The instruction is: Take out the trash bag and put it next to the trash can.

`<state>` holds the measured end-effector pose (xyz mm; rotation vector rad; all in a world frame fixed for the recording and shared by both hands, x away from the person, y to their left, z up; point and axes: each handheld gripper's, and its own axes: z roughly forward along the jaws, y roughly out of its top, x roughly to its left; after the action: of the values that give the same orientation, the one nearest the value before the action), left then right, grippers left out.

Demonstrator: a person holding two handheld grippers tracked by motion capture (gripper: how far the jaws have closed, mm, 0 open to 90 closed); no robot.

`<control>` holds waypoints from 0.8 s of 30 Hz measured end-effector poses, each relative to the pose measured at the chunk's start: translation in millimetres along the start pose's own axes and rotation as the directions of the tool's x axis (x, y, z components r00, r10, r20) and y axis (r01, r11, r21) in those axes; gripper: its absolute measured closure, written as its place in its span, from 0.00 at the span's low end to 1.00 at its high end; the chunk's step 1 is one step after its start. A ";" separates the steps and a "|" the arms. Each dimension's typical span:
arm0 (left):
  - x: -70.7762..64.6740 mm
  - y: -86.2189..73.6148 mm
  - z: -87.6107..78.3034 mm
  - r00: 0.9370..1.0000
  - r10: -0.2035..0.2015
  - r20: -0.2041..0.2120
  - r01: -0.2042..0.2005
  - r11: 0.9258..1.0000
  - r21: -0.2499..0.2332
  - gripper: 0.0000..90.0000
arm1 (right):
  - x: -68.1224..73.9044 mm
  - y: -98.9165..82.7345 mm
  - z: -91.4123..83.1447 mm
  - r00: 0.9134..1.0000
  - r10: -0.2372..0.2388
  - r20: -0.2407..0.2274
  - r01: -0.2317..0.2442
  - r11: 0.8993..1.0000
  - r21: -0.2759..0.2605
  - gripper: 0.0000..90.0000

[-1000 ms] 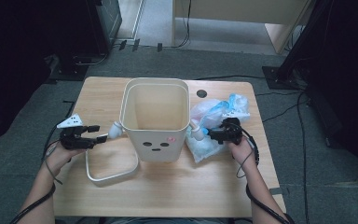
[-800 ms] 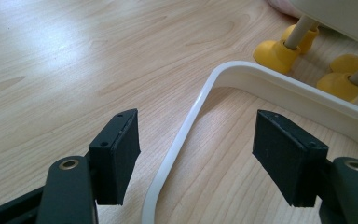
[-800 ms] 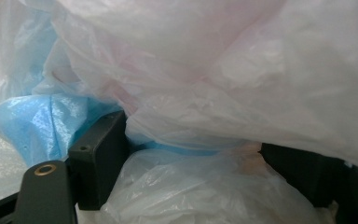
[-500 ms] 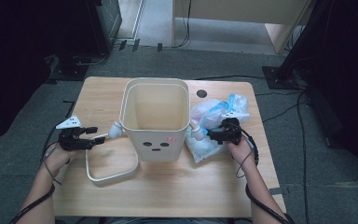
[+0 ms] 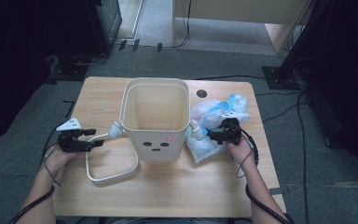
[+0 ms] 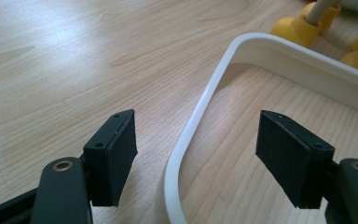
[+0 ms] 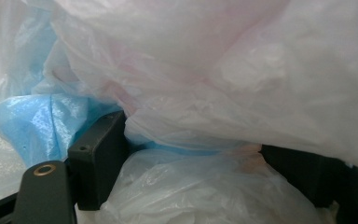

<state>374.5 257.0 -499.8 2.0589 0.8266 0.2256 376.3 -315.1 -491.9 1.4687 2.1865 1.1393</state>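
A cream bin (image 5: 156, 116) with a face printed on it stands mid-table. Its loose cream ring (image 5: 112, 175) lies flat on the wood to the bin's left. My left gripper (image 5: 98, 142) hovers low at the ring's near-left corner. In the left gripper view the ring (image 6: 186, 140) runs up between the jaws without touching either pad. That gripper (image 6: 196, 154) is open, and its jaws have just been opening. To the right of the bin lies a heap of white and blue plastic bags (image 5: 214, 112). My right gripper (image 5: 212, 135) is pushed into it, with bunched plastic bag (image 7: 214, 70) filling the gap between its pads (image 7: 102, 158).
Rounded pegs stick out from the bin's sides, one on the left (image 5: 115, 130) and one on the right (image 5: 196, 134). A dark round hole (image 5: 202, 94) marks the table behind the bags. Bare wood lies in front of the bin. Cables and furniture legs surround the table on the floor.
The left gripper has shifted very slightly beside the ring. The right hand, the bags and the bin look the same.
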 end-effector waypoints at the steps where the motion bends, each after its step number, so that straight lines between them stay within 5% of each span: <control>1: -0.4 0.0 0.2 1.000 0.007 -0.003 -0.007 1.000 -0.003 0.32 | 0.0 -0.1 0.1 1.000 -0.001 0.000 0.001 1.000 0.000 0.26; 9: -0.9 -2.8 1.3 1.000 0.007 -0.002 -0.007 1.000 0.009 0.41 | 0.2 -0.4 0.4 1.000 0.000 0.001 0.000 1.000 -0.001 0.26; 13: 0.6 -5.1 -0.5 0.998 0.046 -0.050 -0.044 0.998 0.037 0.44 | 0.3 -0.5 0.4 1.000 0.001 0.001 -0.001 1.000 0.000 0.26; 24: 5.9 -13.4 -0.8 0.999 -0.037 -0.025 0.038 0.998 0.044 0.59 | 0.7 -0.9 0.4 1.000 0.003 0.002 -0.003 1.000 0.003 0.26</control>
<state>372.4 266.5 -510.7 2.0836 0.8916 0.2135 375.6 -314.5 -492.8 1.4748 2.1867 1.1354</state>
